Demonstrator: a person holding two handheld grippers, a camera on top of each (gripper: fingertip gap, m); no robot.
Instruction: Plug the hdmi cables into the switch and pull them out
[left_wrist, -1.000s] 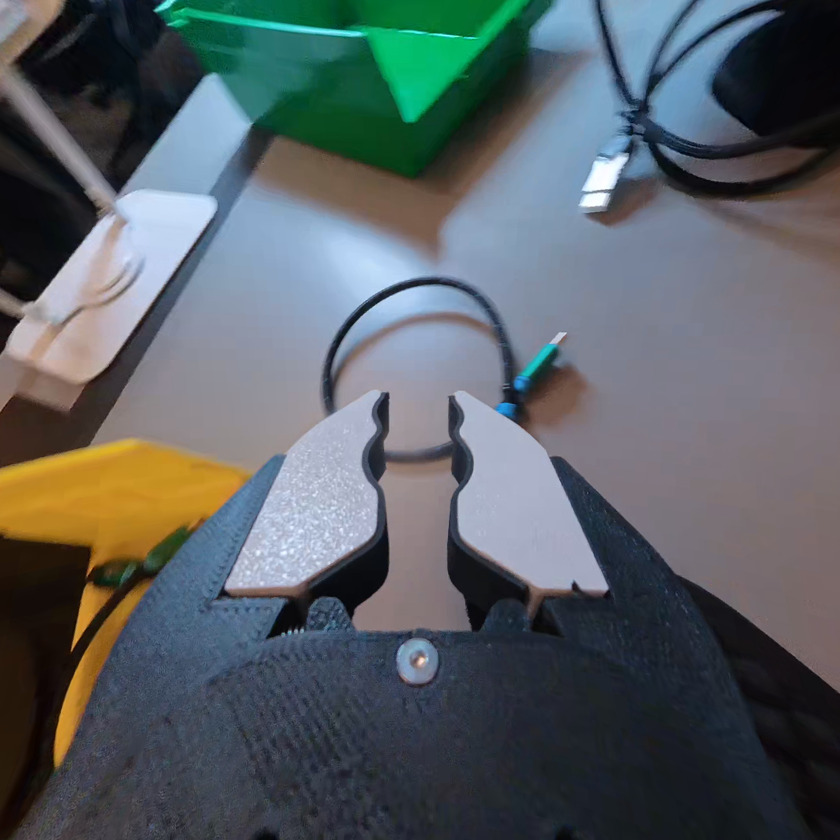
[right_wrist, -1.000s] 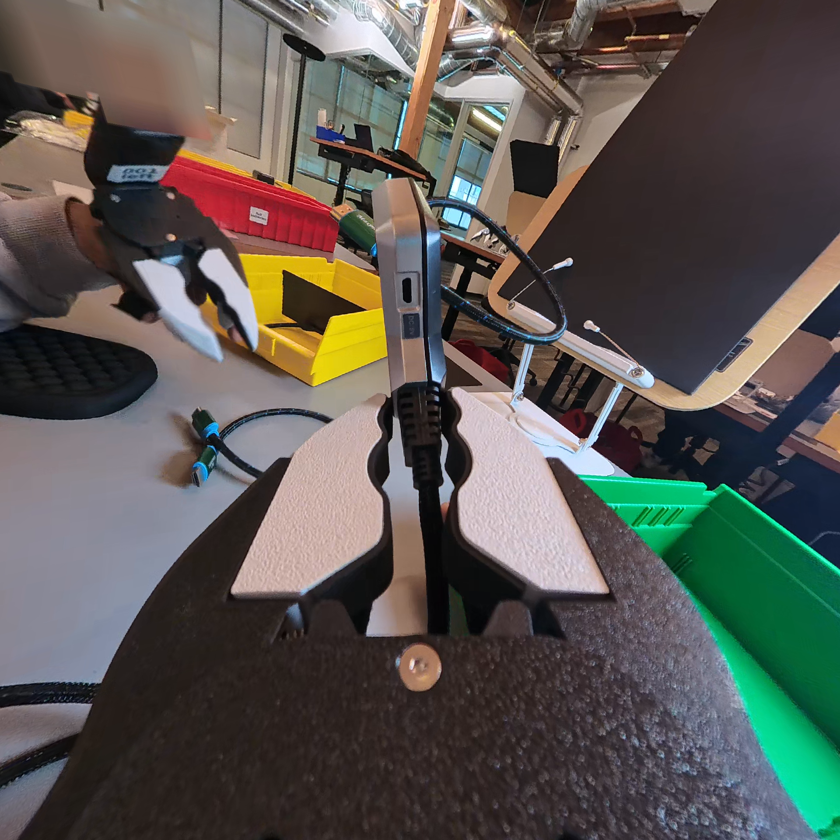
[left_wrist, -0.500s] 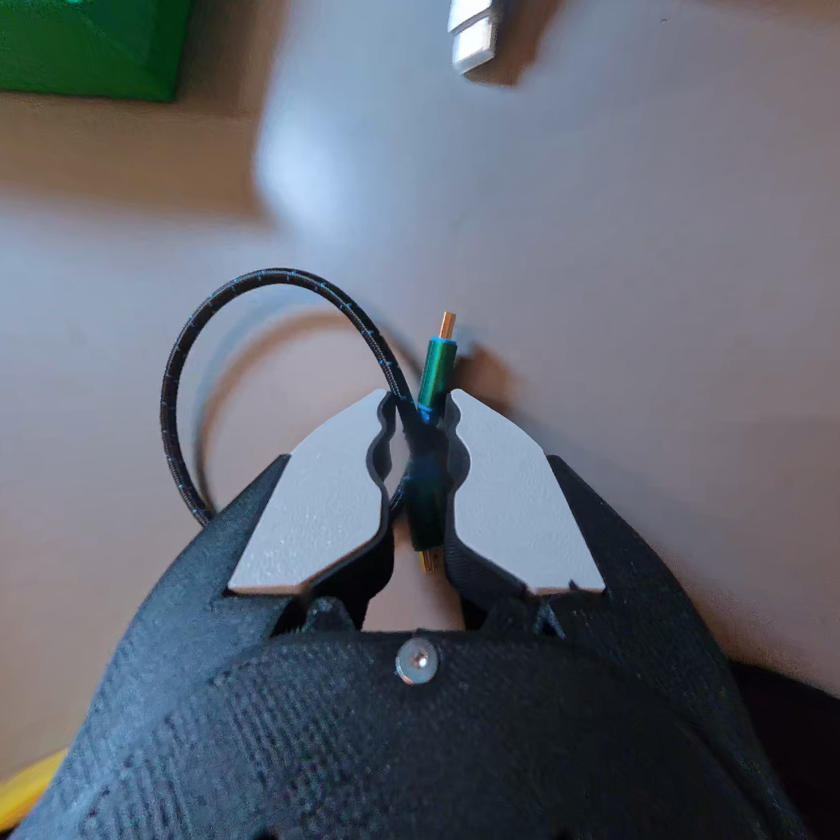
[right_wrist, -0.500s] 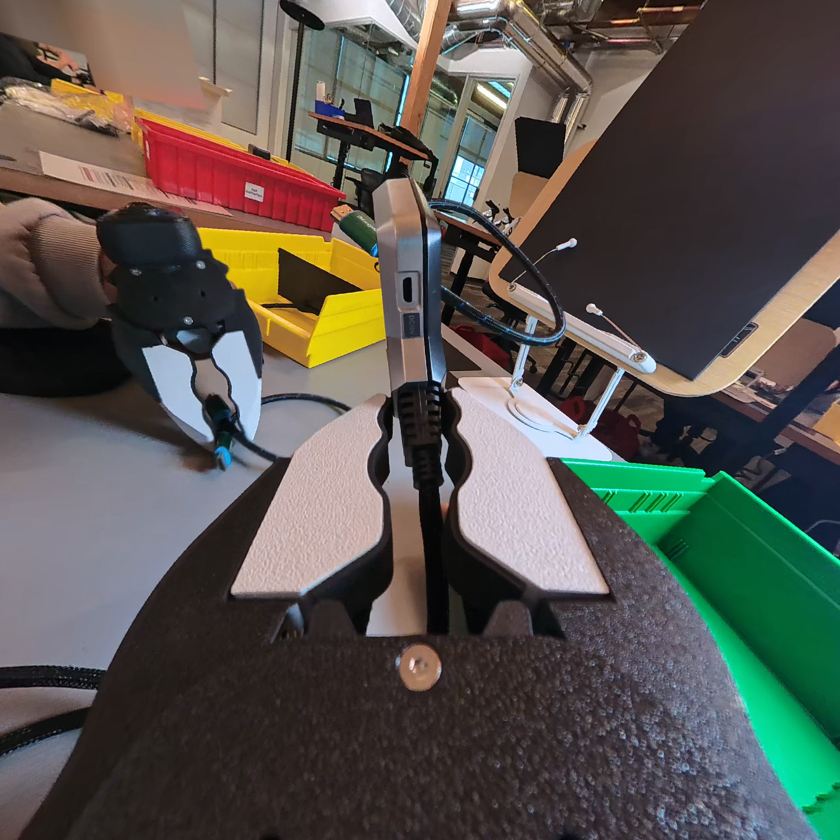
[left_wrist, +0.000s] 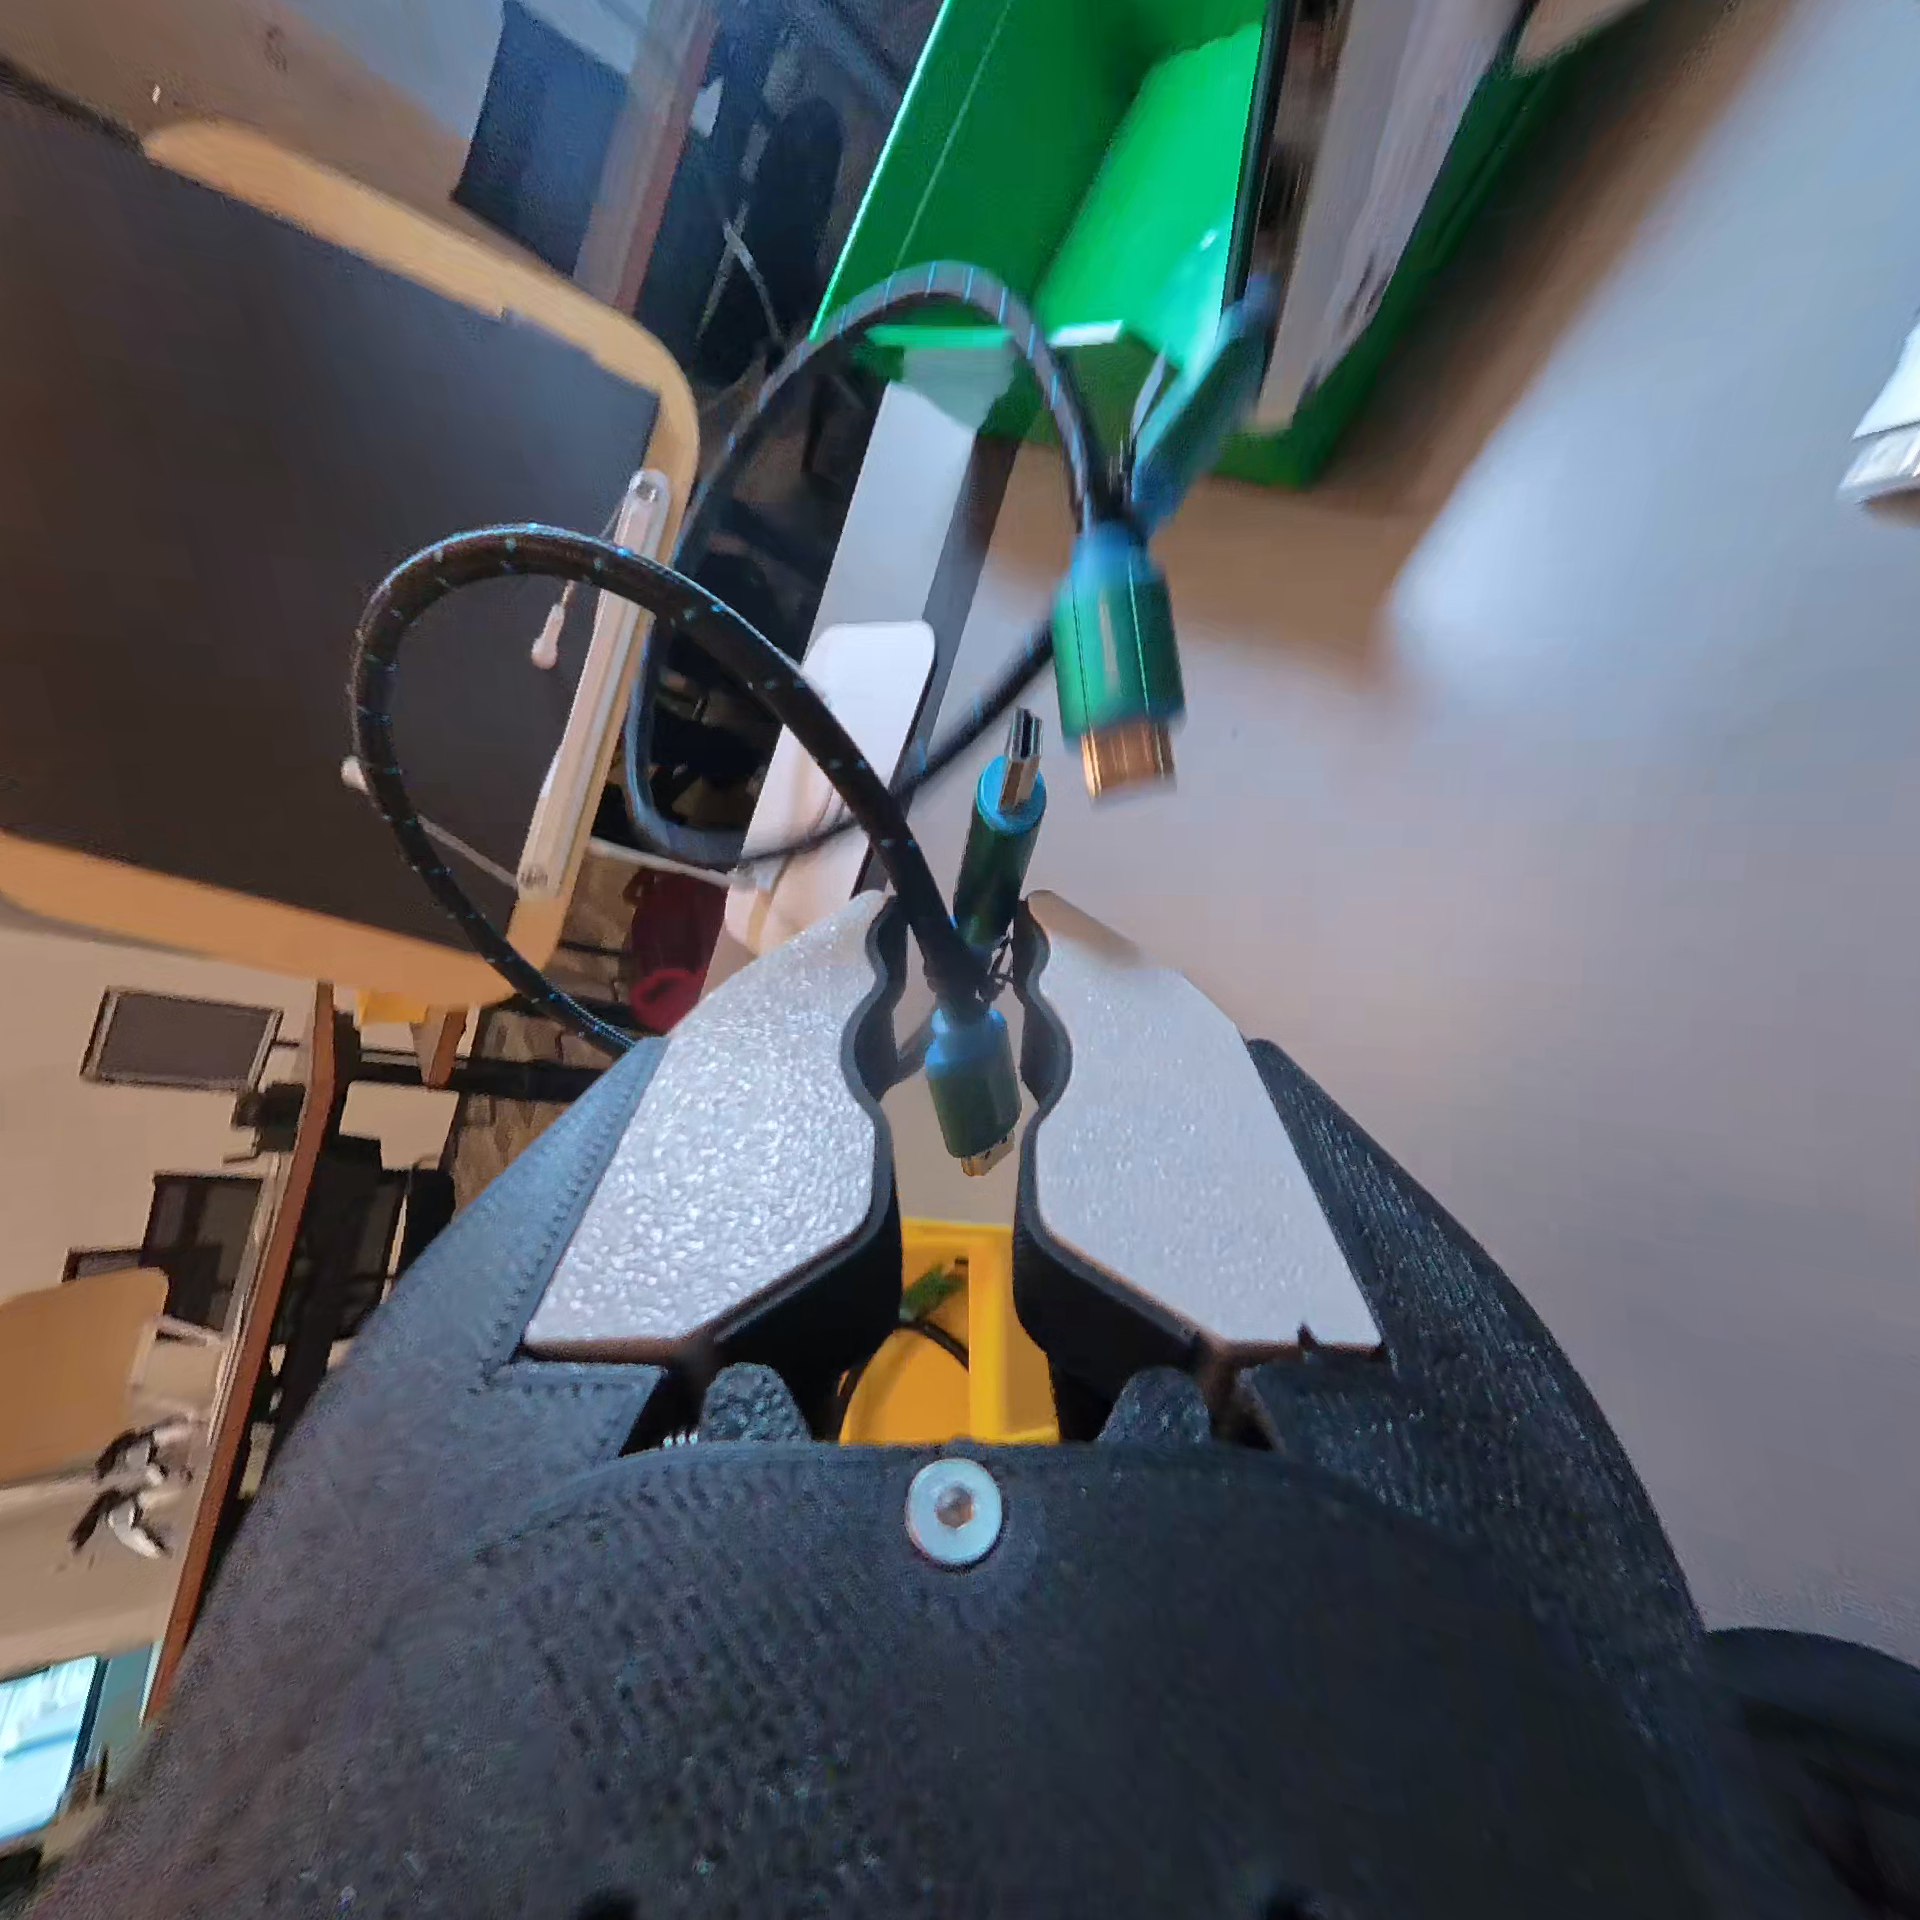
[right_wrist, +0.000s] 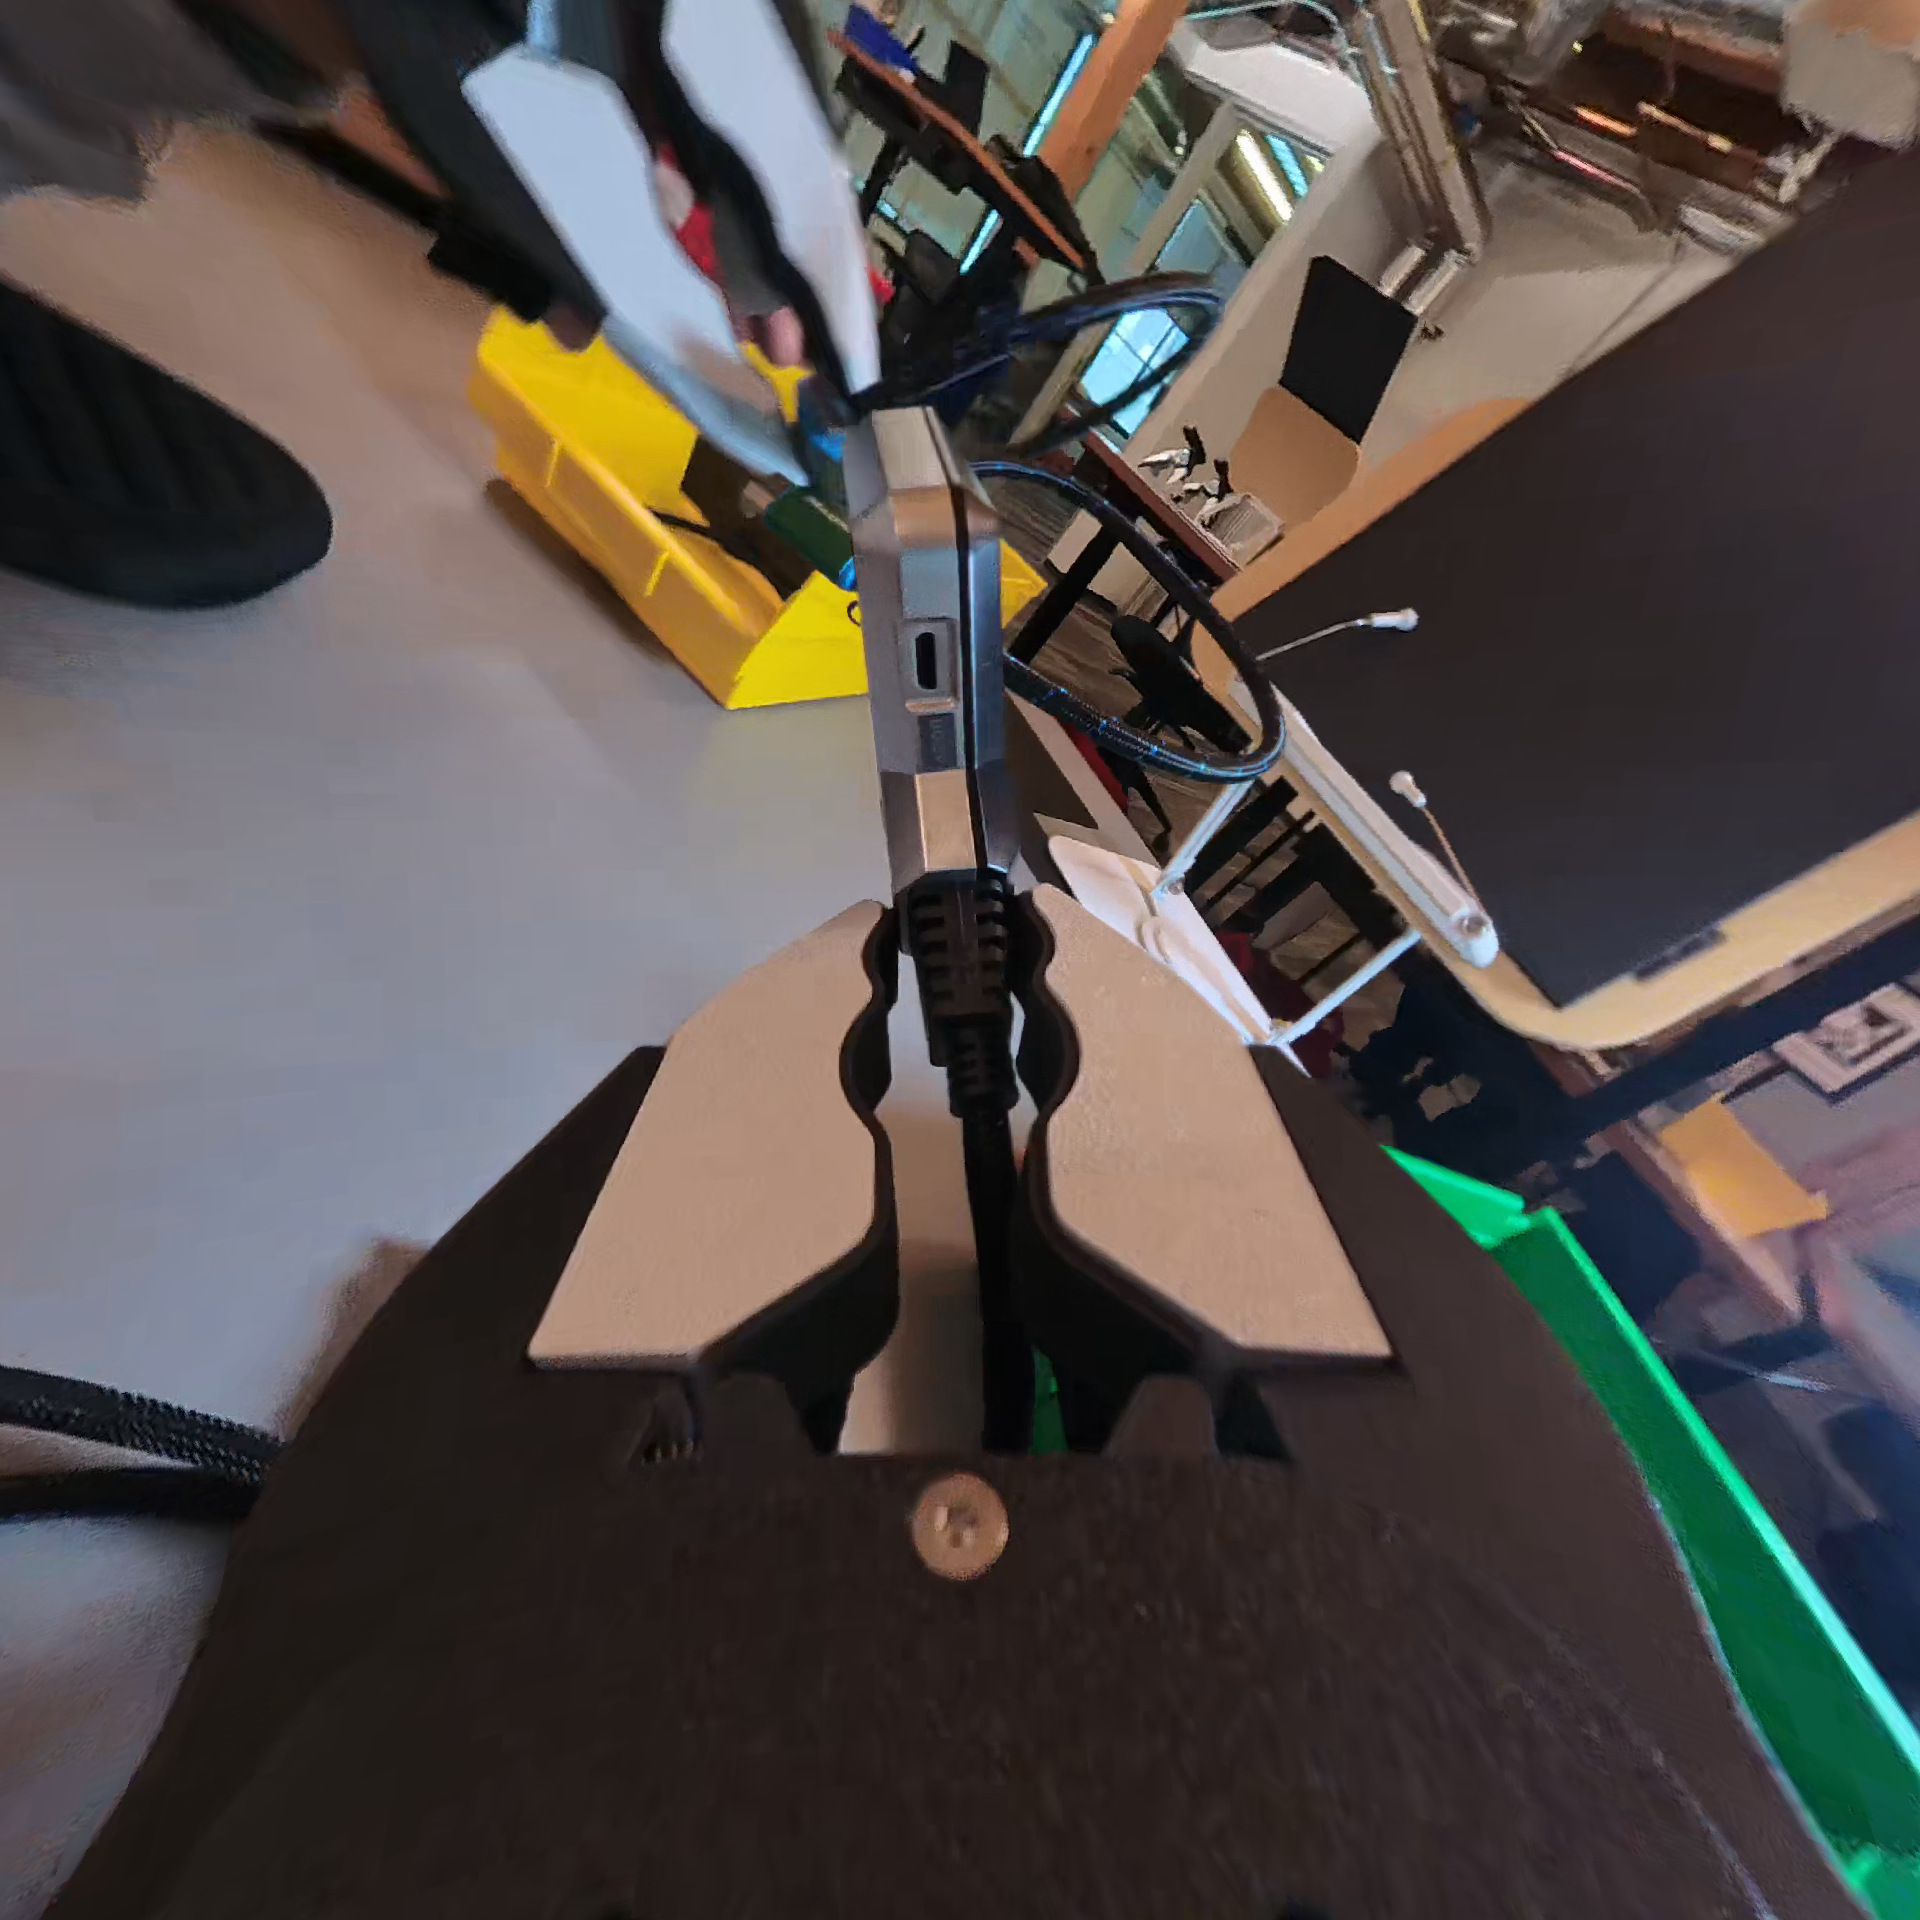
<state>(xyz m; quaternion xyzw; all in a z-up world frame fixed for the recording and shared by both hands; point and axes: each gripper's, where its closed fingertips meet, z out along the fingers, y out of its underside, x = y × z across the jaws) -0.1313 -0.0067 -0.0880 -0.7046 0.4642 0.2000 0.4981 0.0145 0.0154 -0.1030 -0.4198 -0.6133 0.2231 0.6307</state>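
- Left wrist view: the left gripper (left_wrist: 956, 997), black with grey textured pads, is nearly closed on a short black braided HDMI cable (left_wrist: 582, 665). The pinch lands where the cord meets its two green metal plugs. One plug (left_wrist: 1003, 831) points outward past the fingertips; the other (left_wrist: 971, 1091) points back toward the gripper body. A second, larger green plug (left_wrist: 1117, 655) hangs blurred just beyond (its cable loops upward). The green plastic bin (left_wrist: 1122, 208) and grey tabletop (left_wrist: 1558, 831) lie behind.
- Right wrist view: the right gripper (right_wrist: 956, 977) is closed on the ribbed black strain relief (right_wrist: 961, 987) of the slim grey metal switch (right_wrist: 930, 644), held upright off the table. The left gripper (right_wrist: 717, 301) appears blurred beside the switch's far end, above the yellow plastic bin (right_wrist: 665, 582).
- Risks (judged): with two plugs pinched together, the outward plug may tilt and miss or scrape its port. Holding the switch only by its cord end lets it swing under pushing.
- Differences: only the left view shows plug orientation; only the right shows the switch's side port (right_wrist: 928, 657).
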